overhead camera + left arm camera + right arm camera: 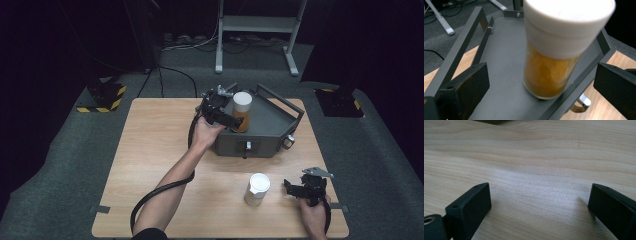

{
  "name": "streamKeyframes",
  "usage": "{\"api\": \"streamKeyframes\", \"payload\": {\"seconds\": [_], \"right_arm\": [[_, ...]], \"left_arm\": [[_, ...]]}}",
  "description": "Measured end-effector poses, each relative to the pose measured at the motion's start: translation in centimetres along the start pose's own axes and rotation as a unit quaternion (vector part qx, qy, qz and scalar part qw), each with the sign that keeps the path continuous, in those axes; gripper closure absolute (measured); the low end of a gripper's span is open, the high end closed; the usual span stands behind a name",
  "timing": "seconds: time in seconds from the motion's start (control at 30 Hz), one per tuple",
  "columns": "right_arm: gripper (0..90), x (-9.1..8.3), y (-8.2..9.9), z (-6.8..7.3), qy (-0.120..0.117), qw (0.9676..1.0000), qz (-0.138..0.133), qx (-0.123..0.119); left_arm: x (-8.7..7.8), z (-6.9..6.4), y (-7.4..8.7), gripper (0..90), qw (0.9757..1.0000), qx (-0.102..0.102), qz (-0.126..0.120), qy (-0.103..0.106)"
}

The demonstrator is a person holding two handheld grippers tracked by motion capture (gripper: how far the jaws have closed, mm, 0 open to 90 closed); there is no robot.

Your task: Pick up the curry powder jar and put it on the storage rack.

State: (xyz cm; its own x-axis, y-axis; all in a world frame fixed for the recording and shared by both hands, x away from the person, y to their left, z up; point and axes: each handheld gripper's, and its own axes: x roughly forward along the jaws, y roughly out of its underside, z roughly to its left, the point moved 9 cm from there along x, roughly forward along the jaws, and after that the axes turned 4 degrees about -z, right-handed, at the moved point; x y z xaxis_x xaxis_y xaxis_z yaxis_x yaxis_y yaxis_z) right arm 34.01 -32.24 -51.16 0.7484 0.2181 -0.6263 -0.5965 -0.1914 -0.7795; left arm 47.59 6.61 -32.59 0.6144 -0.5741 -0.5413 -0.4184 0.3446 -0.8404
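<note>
text: none readable | labels: none on jar (554, 62) or its white lid | brands: none on tray (504, 62) | numbers: none | signs: yellow-black hazard stripes on a floor base (102, 97), without words | second jar (257, 189): no print to read
</note>
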Motion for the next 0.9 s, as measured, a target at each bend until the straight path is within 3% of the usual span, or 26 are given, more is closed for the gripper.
{"api": "streamKeyframes", "payload": {"seconds": [0.23,0.9], "right_arm": [[4.1,0.0,0.0,0.0,0.0,1.0,0.0,-0.001],[4.1,0.0,0.0,0.0,0.0,1.0,0.0,-0.001]], "left_arm": [[-1.5,-0.1,1.9,0.5,1.0,0.005,-0.004,-0.006],[-5.4,-0.3,9.3,1.2,0.9991,-0.019,-0.024,-0.029]]}}
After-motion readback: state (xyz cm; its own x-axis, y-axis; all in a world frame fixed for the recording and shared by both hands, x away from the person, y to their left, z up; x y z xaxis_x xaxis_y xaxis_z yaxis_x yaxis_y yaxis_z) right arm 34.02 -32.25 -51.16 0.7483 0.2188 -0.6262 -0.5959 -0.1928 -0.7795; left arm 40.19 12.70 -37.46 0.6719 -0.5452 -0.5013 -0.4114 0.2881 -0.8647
